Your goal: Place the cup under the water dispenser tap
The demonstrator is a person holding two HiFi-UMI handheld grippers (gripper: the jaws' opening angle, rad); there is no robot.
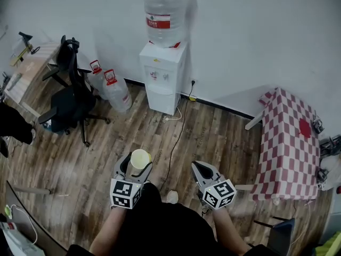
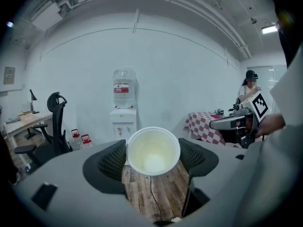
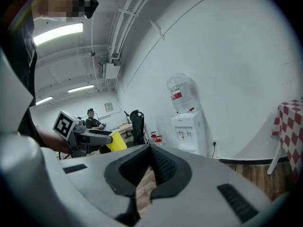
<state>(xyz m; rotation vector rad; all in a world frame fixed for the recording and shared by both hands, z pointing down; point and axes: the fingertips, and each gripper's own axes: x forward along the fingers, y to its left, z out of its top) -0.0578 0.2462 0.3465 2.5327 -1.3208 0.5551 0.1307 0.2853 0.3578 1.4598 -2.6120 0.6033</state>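
Note:
A pale yellow cup (image 1: 141, 158) sits upright between the jaws of my left gripper (image 1: 137, 166), which is shut on its sides. In the left gripper view the cup (image 2: 152, 151) shows its empty inside, with a pad (image 2: 112, 161) against each side. The white water dispenser (image 1: 162, 74) with a big bottle (image 1: 165, 14) on top stands against the far wall, well ahead of both grippers; its taps (image 1: 158, 76) have nothing under them. My right gripper (image 1: 204, 171) hovers to the cup's right, shut and empty. In the right gripper view its jaws (image 3: 150, 150) meet at the tips.
A black office chair (image 1: 72, 97) and two water jugs (image 1: 116, 91) stand left of the dispenser. A cable (image 1: 176, 137) runs across the wood floor from it. A red-checked table (image 1: 290, 140) is at the right and a desk (image 1: 29, 68) at the far left.

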